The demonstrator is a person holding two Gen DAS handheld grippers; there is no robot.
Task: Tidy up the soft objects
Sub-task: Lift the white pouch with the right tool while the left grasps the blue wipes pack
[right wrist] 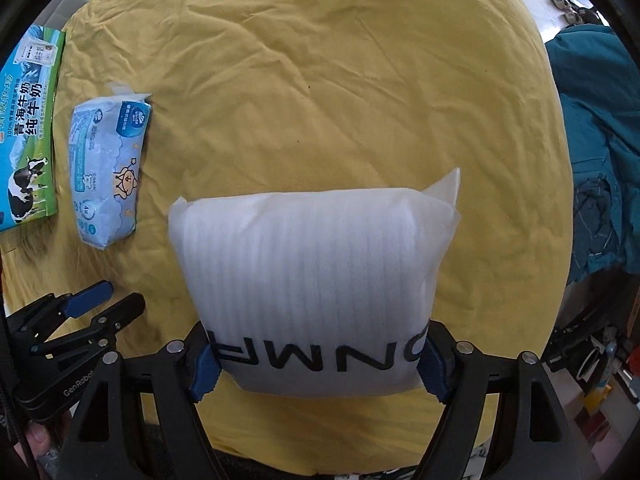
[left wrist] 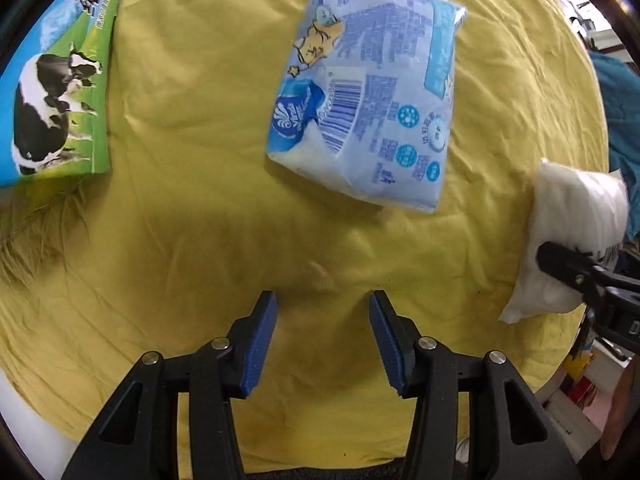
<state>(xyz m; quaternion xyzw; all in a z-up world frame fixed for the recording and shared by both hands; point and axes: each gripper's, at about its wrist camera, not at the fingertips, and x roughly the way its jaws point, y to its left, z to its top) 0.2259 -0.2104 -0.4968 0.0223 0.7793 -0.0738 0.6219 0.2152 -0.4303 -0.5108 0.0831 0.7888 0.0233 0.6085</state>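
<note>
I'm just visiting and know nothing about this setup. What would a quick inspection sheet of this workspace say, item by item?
Surface: wrinkled yellow cloth covering the table.
Job's things: white foam pouch with black lettering; blue tissue pack lying flat on the cloth.
Clutter: milk carton with a cow picture, at the cloth's left edge.
Grippers: left tongs open, holding nothing; right tongs shut on the foam pouch.
Cables: nothing seen.
Surroundings: teal fabric heaped beyond the cloth's right edge.
</note>
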